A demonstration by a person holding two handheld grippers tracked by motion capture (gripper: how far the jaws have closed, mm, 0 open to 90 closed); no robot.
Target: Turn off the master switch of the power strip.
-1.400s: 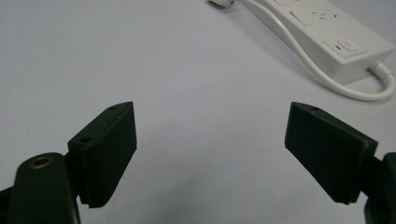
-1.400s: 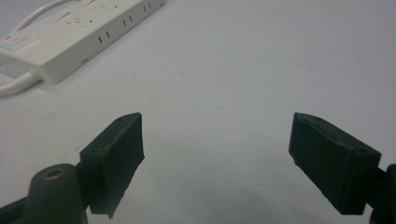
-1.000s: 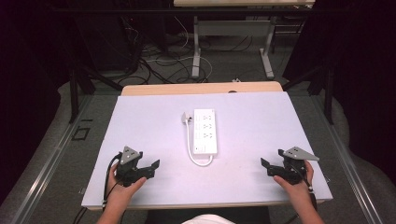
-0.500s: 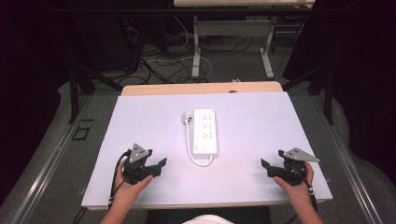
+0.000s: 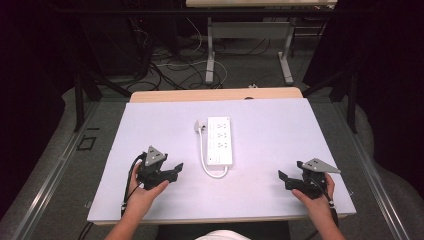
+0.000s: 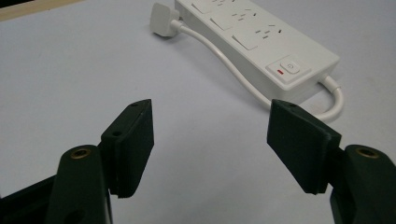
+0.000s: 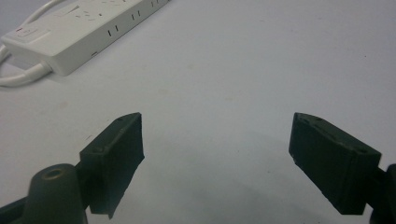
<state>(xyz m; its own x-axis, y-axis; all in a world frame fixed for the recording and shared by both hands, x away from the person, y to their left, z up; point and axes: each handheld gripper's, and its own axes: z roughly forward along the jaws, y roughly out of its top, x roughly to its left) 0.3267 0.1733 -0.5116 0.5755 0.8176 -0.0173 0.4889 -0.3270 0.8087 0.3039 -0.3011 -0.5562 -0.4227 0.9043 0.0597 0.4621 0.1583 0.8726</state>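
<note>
A white power strip [image 5: 220, 140] lies mid-table, its short white cable looping round the near end to a white plug [image 5: 199, 126] beside it. My left gripper [image 5: 176, 169] is open at the front left, jaws pointing right toward the strip's near end, nothing between them. In the left gripper view the strip [image 6: 261, 42], its switch with a red mark [image 6: 288, 69] and the plug [image 6: 163, 13] lie just ahead of the open gripper [image 6: 212, 142]. My right gripper [image 5: 283, 180] is open at the front right, jaws pointing left. Its own view has the strip [image 7: 79, 28] at upper left, beyond the open gripper [image 7: 215, 154].
The white table top [image 5: 280, 130] ends at a wooden edge [image 5: 215, 95] at the back. Behind it on the floor are cables [image 5: 165, 65] and the metal legs of another table [image 5: 210, 55]. Dark frame posts [image 5: 77, 95] stand at both sides.
My left gripper has moved right and slightly forward toward the power strip's near end. The right gripper has stayed in place.
</note>
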